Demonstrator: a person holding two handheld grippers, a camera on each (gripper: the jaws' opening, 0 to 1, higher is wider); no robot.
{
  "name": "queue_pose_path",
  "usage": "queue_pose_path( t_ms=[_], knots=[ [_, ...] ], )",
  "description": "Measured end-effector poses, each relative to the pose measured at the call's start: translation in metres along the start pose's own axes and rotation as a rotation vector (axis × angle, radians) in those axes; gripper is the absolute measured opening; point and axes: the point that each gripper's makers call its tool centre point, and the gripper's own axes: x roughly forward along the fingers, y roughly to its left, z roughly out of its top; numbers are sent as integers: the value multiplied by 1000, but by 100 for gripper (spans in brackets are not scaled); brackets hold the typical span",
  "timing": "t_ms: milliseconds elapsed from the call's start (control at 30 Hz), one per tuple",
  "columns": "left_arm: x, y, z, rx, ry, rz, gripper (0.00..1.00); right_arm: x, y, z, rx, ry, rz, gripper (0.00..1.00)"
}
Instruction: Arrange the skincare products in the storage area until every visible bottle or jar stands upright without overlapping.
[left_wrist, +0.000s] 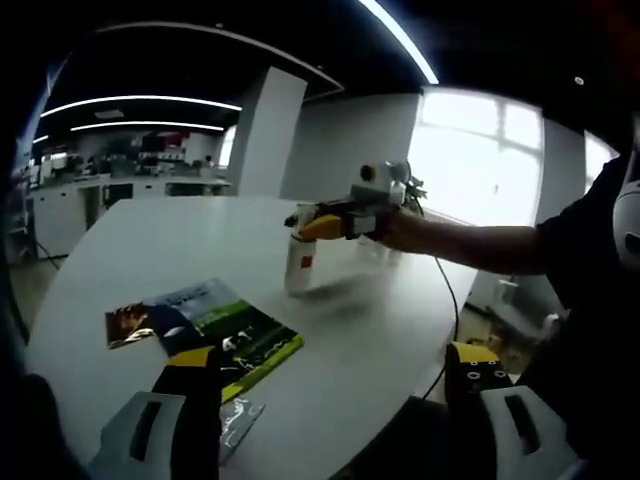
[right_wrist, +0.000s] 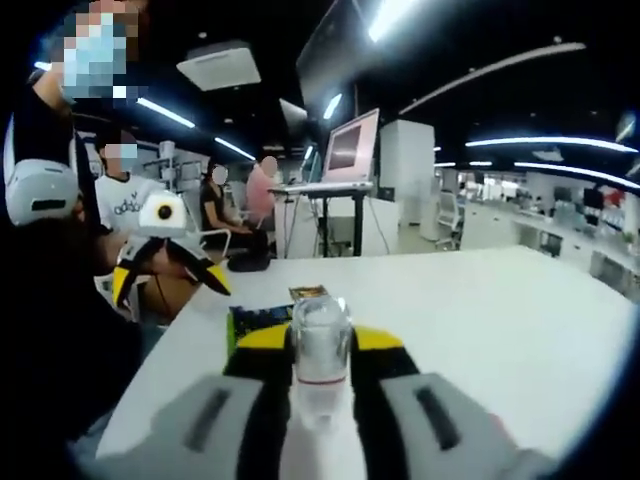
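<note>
The white table (left_wrist: 400, 330) was the biggest thing in both views, a broad rounded top in an open office, and it served as the storage area where the skincare products were to end up standing. On it, in the left gripper view, lay a glossy green-and-blue booklet (left_wrist: 215, 335) flat near the edge, with a small foil sachet (left_wrist: 238, 422) just beside it at the rim, neither of them a bottle or jar. Further in stood the white bottle (left_wrist: 299, 262), upright on the tabletop, and the right gripper (left_wrist: 306, 226) reached in from the right on the person's arm (left_wrist: 470, 245) to clamp it near the top; gripping high likely let the base settle squarely. The right gripper view confirmed the pinch: its jaws were pressed against the bottle's clear cap (right_wrist: 320, 335) on both sides, the bottle rising between them. The left gripper (left_wrist: 330, 375) hung low over the near edge with its jaws spread wide and nothing between them, and it showed the same way in the right gripper view (right_wrist: 168, 268), seemingly held back to leave room. Whether the bottle already bore its own weight could not be told.
</note>
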Motion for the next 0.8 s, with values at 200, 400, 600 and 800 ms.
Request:
queue_pose_path(
  t_ms=[200, 400, 600, 800],
  knots=[
    [-1, 1, -1, -2, 0, 3, 94, -1, -5, 0, 8, -2, -15, 26],
    [0, 1, -1, -3, 0, 3, 94, -2, -9, -2, 12, 1, -36, 34],
    [0, 2, 0, -4, -2, 3, 94, -2, -6, -5, 11, 10, -45, 35],
    [0, 1, 0, -5, -4, 0, 94, 0, 0, -4, -2, 19, -50, 37]
  ],
)
